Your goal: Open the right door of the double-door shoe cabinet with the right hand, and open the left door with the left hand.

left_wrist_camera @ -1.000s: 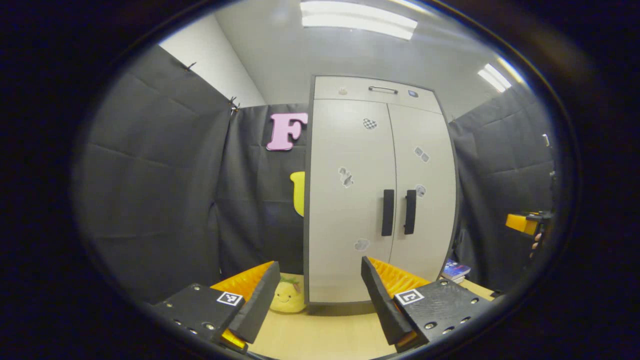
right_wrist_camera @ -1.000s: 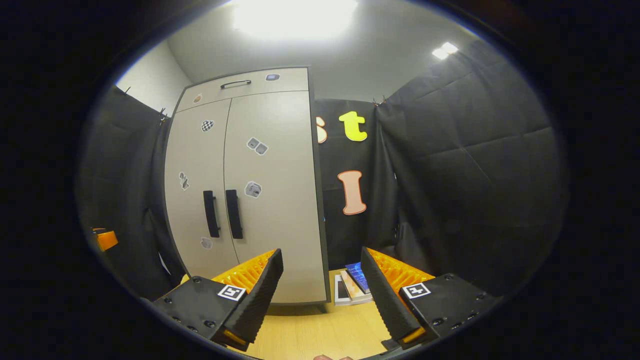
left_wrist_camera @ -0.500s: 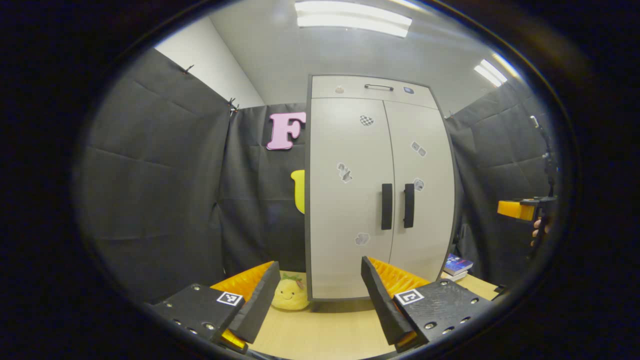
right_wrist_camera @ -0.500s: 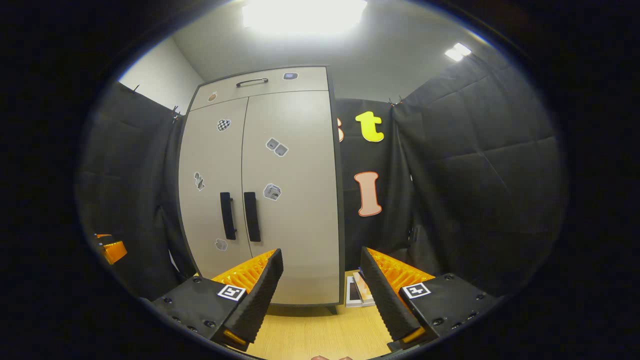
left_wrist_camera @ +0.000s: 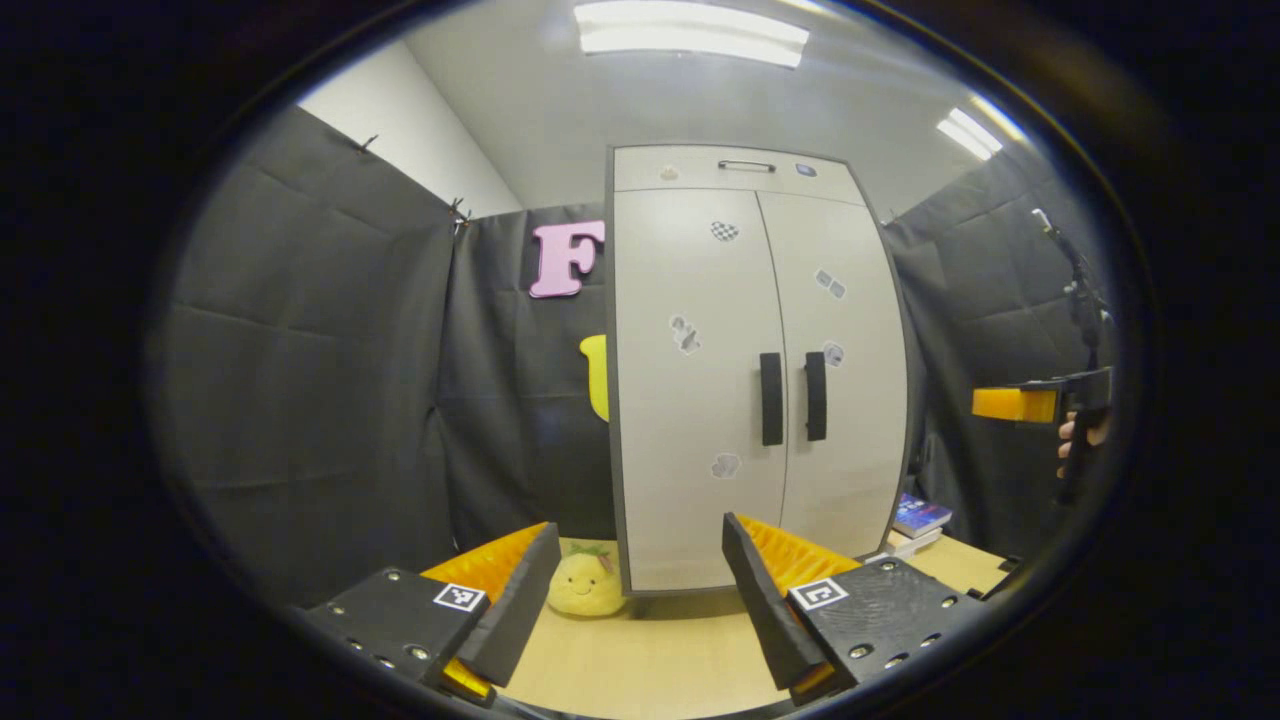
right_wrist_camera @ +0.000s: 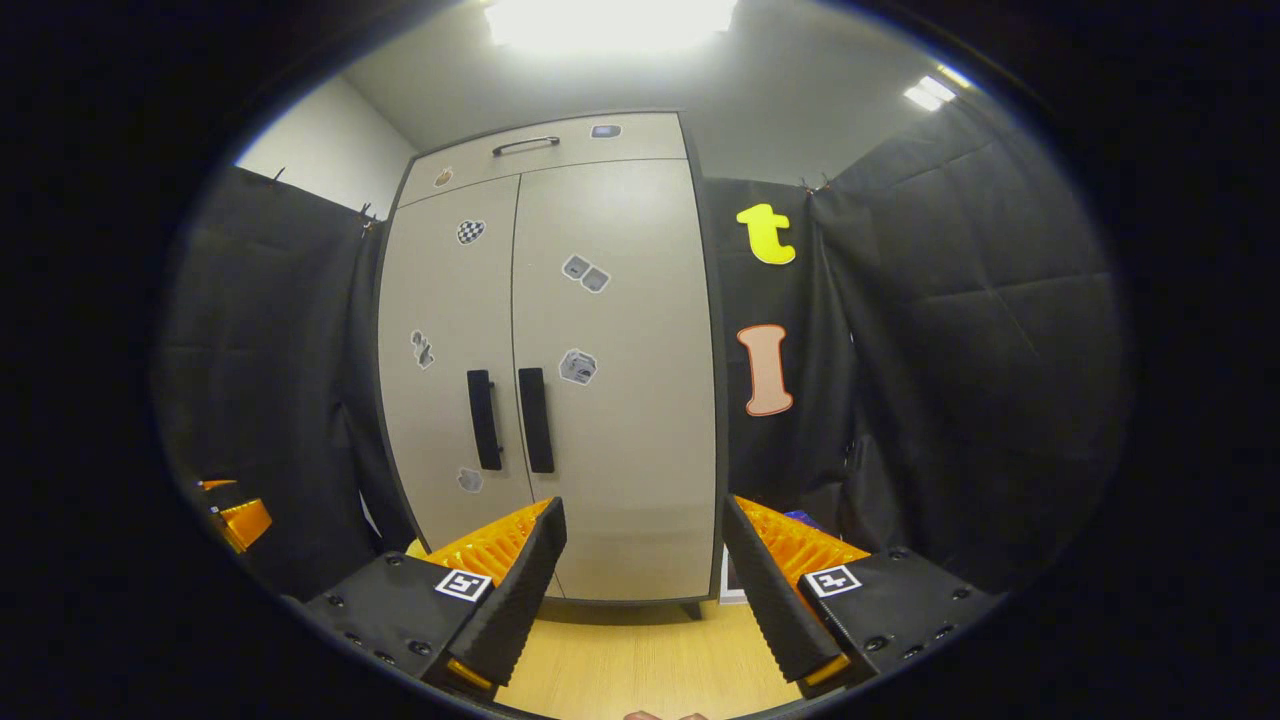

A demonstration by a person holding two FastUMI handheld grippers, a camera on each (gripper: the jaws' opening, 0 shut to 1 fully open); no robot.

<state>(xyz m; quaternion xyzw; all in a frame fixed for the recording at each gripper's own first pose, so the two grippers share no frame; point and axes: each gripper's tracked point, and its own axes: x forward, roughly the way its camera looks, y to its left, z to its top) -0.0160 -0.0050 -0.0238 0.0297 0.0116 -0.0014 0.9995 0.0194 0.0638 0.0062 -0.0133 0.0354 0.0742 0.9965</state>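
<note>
A tall beige double-door shoe cabinet stands ahead on a wooden floor, both doors closed. Each door carries a black vertical handle: left handle, right handle. My left gripper is open, low and well short of the cabinet, with nothing between its fingers. My right gripper is open too, pointing at the lower part of the right door, some way off. The right gripper also appears at the far right of the left gripper view, held by a hand.
A yellow plush toy sits on the floor at the cabinet's left foot. Books lie on the floor at its right side. A drawer with a handle tops the cabinet. Black cloth walls close in on both sides.
Both grippers have moved closer to the cabinet, which looks larger. The right gripper swung left, bringing the right door toward the centre of its view and hiding the books.
</note>
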